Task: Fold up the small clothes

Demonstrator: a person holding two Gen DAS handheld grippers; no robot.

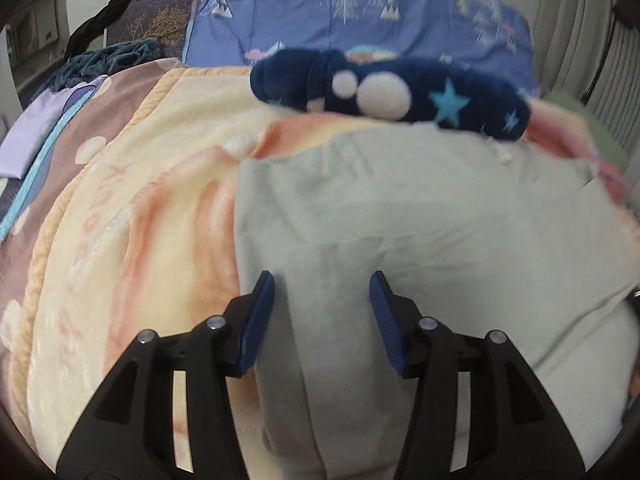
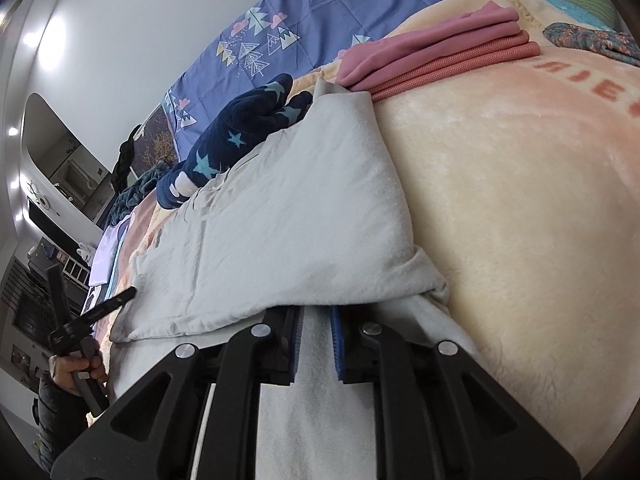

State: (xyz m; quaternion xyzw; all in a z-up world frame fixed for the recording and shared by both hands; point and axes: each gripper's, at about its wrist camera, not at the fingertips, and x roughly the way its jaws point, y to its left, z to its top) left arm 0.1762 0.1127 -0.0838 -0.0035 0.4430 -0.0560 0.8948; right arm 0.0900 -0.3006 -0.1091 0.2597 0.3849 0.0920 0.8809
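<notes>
A pale grey garment (image 1: 400, 216) lies on a cream and orange blanket (image 1: 120, 240) on the bed. My left gripper (image 1: 322, 292) is open just above its near left part and holds nothing. In the right wrist view the garment (image 2: 288, 216) has a layer folded over. My right gripper (image 2: 316, 320) is shut on the garment's near edge, with grey cloth between the blue pads (image 2: 338, 344). The left gripper (image 2: 100, 312) shows at the far left in a hand, open.
A dark blue fleece item with stars (image 1: 392, 92) lies beyond the garment, also in the right wrist view (image 2: 240, 128). A folded pink and coral stack (image 2: 440, 52) sits at the back right. A blue patterned sheet (image 1: 360, 12) covers the far side. The blanket (image 2: 540, 200) spreads to the right.
</notes>
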